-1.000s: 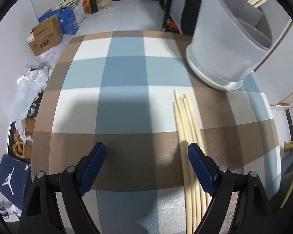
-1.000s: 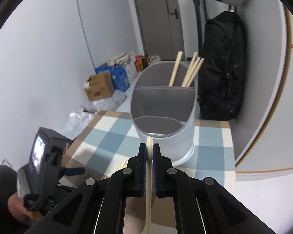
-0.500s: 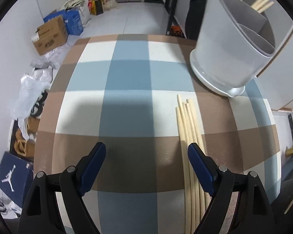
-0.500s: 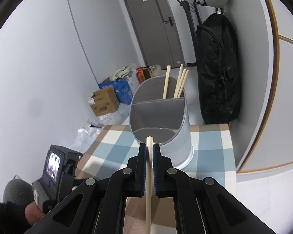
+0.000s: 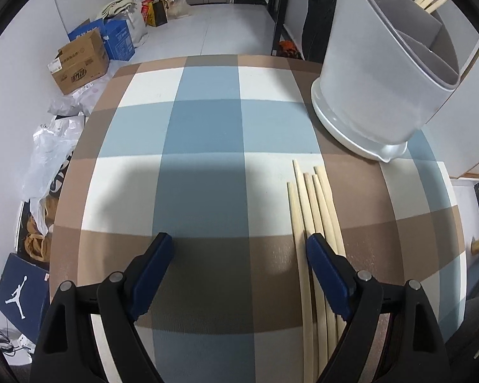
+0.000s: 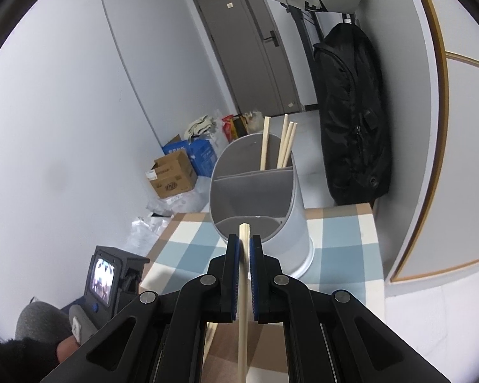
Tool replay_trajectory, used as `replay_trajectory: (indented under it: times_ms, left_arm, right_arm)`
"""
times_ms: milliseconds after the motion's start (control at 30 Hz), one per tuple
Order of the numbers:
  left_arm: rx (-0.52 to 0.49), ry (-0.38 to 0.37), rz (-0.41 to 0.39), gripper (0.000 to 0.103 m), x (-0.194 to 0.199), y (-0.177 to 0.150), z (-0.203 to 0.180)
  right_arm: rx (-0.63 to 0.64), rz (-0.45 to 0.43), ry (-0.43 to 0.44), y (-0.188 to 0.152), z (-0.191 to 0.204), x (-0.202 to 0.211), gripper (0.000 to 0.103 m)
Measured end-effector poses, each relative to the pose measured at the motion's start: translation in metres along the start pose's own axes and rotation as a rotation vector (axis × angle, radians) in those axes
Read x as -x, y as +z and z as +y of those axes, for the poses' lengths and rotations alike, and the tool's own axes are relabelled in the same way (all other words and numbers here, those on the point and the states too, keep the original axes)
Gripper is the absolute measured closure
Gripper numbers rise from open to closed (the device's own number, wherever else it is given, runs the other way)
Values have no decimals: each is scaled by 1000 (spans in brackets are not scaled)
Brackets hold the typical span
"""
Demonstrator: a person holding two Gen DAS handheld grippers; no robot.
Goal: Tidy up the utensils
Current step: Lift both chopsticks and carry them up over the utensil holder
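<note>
Right gripper (image 6: 244, 245) fingers clamped on one wooden chopstick (image 6: 242, 303), left gripper (image 5: 239, 249) fingers wide apart over checked bench (image 5: 207, 127), loose chopsticks (image 5: 313, 210) under its right finger, grey divided utensil holder (image 5: 373, 73) at far right corner, three chopsticks (image 6: 279, 146) in its far compartment

The tablecloth (image 5: 207, 134) is a large check of pale blue, white, tan and brown squares, and at the right of the left wrist frame the loose chopsticks (image 5: 316, 210) on it are pale cream wood. At the upper right of that frame the utensil holder (image 5: 367, 73) is light grey with darker grey dividers inside and a white base, while both grippers are black with dark blue pads (image 5: 153, 265). At the left are a tan cardboard box (image 5: 79, 63), a blue box (image 5: 118, 40) and a navy box with a white figure (image 5: 19, 290), and in the right wrist frame a black bag (image 6: 351, 111) hangs at the upper right beside a dark grey door (image 6: 246, 41).
</note>
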State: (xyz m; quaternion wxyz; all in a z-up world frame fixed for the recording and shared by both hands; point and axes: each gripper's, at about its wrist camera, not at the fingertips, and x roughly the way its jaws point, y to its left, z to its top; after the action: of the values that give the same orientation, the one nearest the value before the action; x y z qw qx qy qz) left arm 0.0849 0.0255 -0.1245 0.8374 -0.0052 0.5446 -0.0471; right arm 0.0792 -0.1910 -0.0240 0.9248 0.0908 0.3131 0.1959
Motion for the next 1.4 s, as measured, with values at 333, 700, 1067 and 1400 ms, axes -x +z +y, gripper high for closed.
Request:
replay_trajectory:
  times_ms: [333,700,1067,1400]
  left_arm:
    - [-22,38,3,30,-7,12,-5]
    - [-25,34,-1,78,-10,23,-16]
    - [47,-25,-40,103,7,21,-1]
    - [131,-144,-230,103,71,29,3]
  right_arm:
    - [-11,-2,8,-1,2,2,97]
    - [-20,-13,8,2,-1,3,97]
    - [-20,-28,-5,3,-2,6,97]
    - [-36,-109,20,15,2,15,97]
